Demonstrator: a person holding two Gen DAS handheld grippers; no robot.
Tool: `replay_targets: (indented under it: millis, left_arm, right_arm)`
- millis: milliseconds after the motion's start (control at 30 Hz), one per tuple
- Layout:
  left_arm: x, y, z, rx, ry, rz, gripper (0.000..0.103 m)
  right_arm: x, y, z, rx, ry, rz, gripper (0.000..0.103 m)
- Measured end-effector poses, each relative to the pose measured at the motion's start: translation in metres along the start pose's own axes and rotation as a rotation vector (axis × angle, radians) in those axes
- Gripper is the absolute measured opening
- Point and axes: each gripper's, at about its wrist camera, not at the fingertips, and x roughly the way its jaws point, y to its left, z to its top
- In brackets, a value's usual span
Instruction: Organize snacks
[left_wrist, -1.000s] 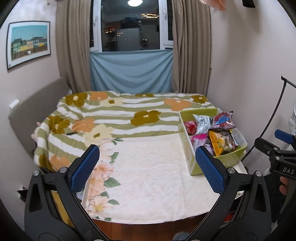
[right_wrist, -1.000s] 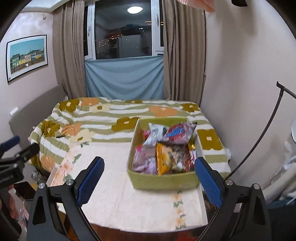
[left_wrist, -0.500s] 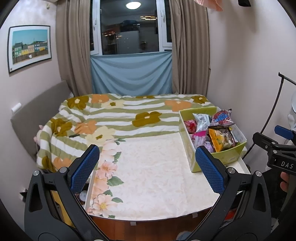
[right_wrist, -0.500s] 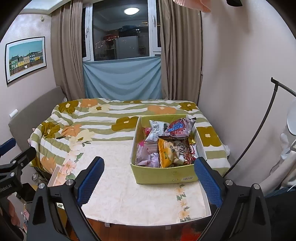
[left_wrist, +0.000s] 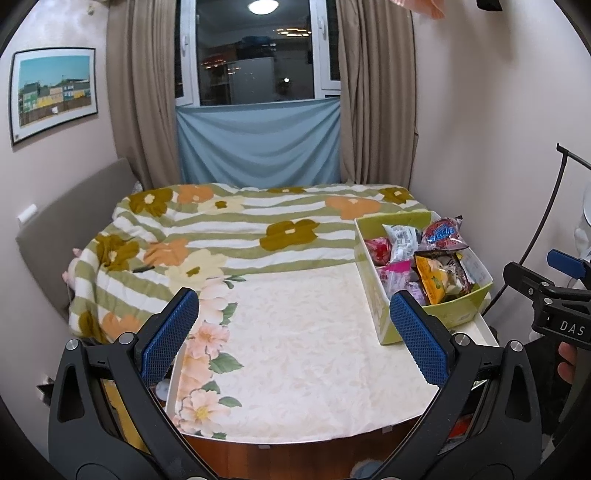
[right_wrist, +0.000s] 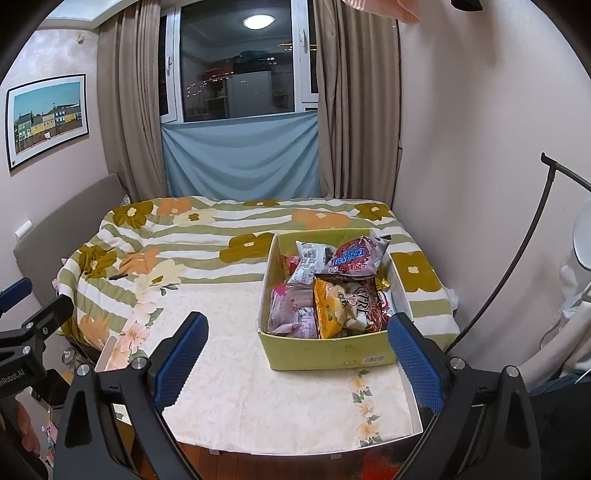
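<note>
Hidden or cut off: lower layers of the snack packets are buried under the top ones; brand print is mostly unreadable. Under the table's near edge, only blurred bits of floor clutter show. The bodies of both grippers run out of frame at the bottom.

Left gripper (left_wrist: 293, 334): blue-padded fingers (left_wrist: 170, 334) spread wide, nothing between them, touching nothing. It hangs over the near left part of the table (left_wrist: 295, 350), which carries a cream floral cloth. In the right wrist view this gripper shows only as a black edge (right_wrist: 33, 332) at far left.

Green box (right_wrist: 325, 356): sits on the right side of the table, well right of the left gripper. Its open top is piled with snack packets: a yellow-orange bag (right_wrist: 332, 308) in front, a pink packet (right_wrist: 286, 314) to its left, a white wrapper (right_wrist: 310, 260) and a red-and-blue bag (right_wrist: 356, 256) behind.

Right gripper (right_wrist: 297, 360): fingers (right_wrist: 415, 363) also wide apart and empty, framing the near wall of the box without contact. In the left wrist view it is partly cut off at the right rim (left_wrist: 546, 291).

Behind the table, a flowered striped bedspread (left_wrist: 229, 229).
</note>
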Motion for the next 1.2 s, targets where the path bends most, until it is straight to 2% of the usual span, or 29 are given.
replay_targets:
  millis: [767,1100,1200]
  left_arm:
    - [0.007,0.0,0.003,0.002,0.004,-0.009,0.103]
    - [0.009,-0.007,-0.003,-0.027,0.002,-0.04,0.103]
    - [0.006,-0.009,-0.004,-0.027,-0.005,-0.02,0.103]
  right_arm:
    - [0.005,0.004,0.003,0.003,0.005,-0.012,0.097]
    - [0.006,0.004,0.005,0.002,0.004,-0.013,0.097]
    - [0.006,0.003,0.004,0.003,0.005,-0.012,0.097]
